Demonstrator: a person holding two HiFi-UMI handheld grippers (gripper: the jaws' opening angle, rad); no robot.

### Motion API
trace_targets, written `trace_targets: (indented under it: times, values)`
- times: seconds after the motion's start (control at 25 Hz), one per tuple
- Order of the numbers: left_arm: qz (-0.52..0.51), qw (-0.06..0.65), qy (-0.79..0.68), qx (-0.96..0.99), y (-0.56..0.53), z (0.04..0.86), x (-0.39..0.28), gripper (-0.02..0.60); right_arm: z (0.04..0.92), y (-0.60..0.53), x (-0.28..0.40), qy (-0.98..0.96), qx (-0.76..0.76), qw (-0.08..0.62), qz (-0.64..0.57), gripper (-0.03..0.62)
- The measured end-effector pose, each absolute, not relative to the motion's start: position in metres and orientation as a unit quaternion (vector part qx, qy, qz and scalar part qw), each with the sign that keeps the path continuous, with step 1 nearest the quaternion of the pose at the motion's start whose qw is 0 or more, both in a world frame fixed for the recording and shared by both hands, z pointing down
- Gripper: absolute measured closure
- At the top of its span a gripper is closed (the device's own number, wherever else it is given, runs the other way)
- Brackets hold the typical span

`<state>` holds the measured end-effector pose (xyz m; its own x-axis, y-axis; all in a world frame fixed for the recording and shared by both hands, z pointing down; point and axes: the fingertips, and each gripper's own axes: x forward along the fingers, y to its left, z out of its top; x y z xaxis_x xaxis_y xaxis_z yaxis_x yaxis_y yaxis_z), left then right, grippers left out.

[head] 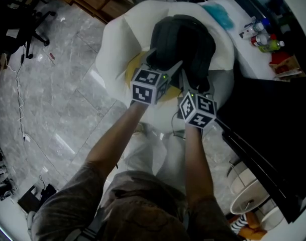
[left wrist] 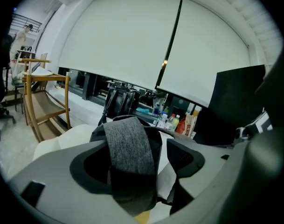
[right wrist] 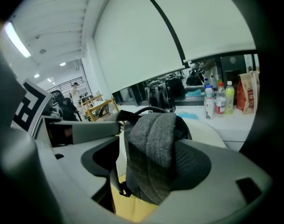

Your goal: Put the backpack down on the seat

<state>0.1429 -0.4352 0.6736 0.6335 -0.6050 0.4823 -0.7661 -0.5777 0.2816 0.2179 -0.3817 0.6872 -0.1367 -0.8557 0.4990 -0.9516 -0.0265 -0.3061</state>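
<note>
The left gripper [head: 165,59] had its jaws spread wide, with a grey strap [left wrist: 130,157] running loose between them. The right gripper [head: 195,82] was spread too, and a second strap [right wrist: 151,157] between its jaws leaned against the right-hand one. Just ahead of both tools, the backpack [head: 185,44] sat on the white seat [head: 117,39]. A yellow cushion [head: 130,72] showed under the jaws.
</note>
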Motion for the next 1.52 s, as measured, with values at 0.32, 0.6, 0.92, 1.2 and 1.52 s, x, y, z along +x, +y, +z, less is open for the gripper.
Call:
trace_targets:
  times: [0.32,0.6,0.92,1.2,1.52]
  values:
    - [0.179,0.244,-0.399,0.866,-0.414,0.656,0.132,0.216,0.673,-0.359,0.223,-0.669,0.668,0.076,0.317,0.270]
    - [0.170,0.255,-0.395,0.866,-0.389,0.615,0.133,0.315,0.634,-0.349,0.207,-0.686,0.646,0.058,0.328,0.336]
    - [0.166,0.262,-0.403,0.861,-0.357,0.549,0.131,0.555,0.565,-0.327,0.192,-0.708,0.624,0.044,0.329,0.548]
    - [0.165,0.288,-0.395,0.857,-0.319,0.496,0.130,0.581,0.500,-0.304,0.191,-0.716,0.611,0.011,0.337,0.594]
    - [0.156,0.279,-0.345,0.882,-0.272,0.437,0.125,0.581,0.441,-0.265,0.182,-0.740,0.565,-0.030,0.364,0.594]
